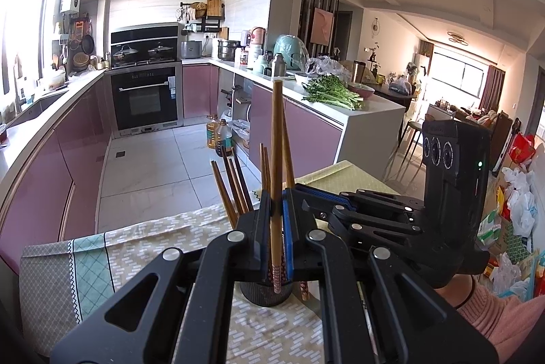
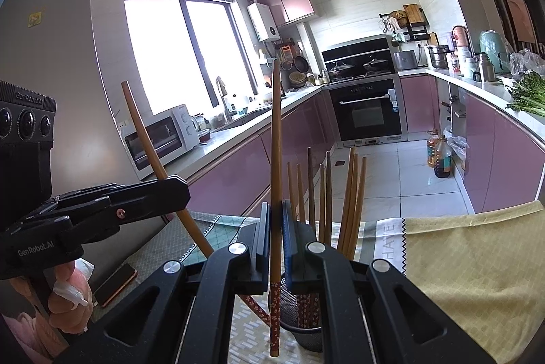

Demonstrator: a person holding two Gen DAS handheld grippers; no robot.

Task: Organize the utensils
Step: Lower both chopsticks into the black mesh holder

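A dark mesh holder [image 2: 303,326] stands on the table with several wooden chopsticks [image 2: 327,193] upright in it. My right gripper [image 2: 276,227] is shut on one chopstick [image 2: 276,142], held nearly upright, its red patterned end hanging low against the holder's near left side. My left gripper [image 1: 276,227] is shut on another chopstick [image 1: 276,142], upright, with its patterned end just above the holder [image 1: 265,296]. In the left wrist view the right gripper [image 1: 299,193] comes in from the right. In the right wrist view the left gripper [image 2: 177,193] comes in from the left, its chopstick [image 2: 150,139] leaning.
A patterned tablecloth [image 1: 153,241] covers the table, with a yellow cloth [image 2: 477,262] at the right. A phone [image 2: 115,284] lies near the left hand, which also holds a tissue [image 2: 71,290]. Beyond the table edge are tiled floor, pink cabinets and oil bottles [image 2: 439,156].
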